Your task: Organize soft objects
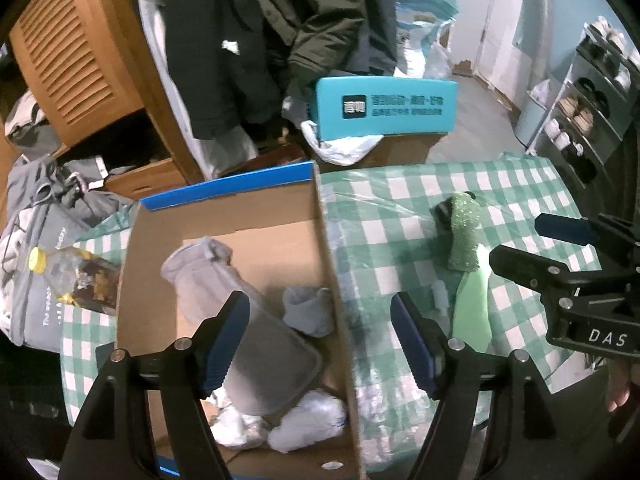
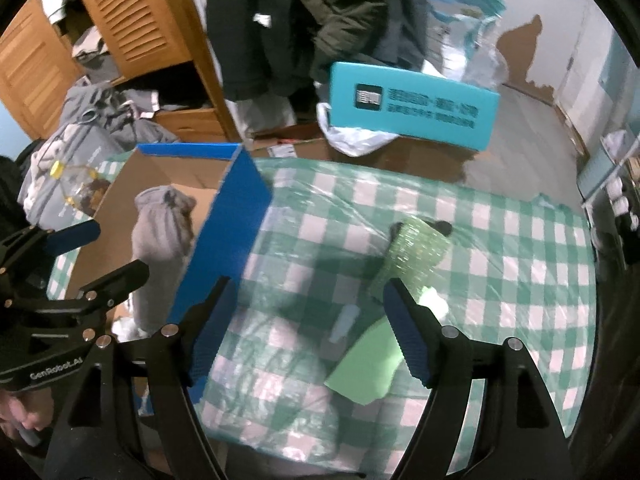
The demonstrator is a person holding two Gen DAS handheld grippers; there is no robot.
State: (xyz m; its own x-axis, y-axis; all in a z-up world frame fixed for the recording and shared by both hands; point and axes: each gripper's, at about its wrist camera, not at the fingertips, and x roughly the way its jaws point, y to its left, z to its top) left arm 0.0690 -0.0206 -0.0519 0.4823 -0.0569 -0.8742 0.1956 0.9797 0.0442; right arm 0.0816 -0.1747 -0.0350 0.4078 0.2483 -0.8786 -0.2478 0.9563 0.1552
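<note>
Green cloth lies on the table. Both the right gripper and left gripper are spread wide, empty. Best pinch the cloth's middle, then lift over the box.

Socks lie in the box, left of the cloth.

— See the left black two-finger gripper with blue pads? Jaws spread wide, holding nothing, angled downward.

— Yes. The right black gripper with blue pads is the same: fingers wide apart, empty, just beside the left.
</note>
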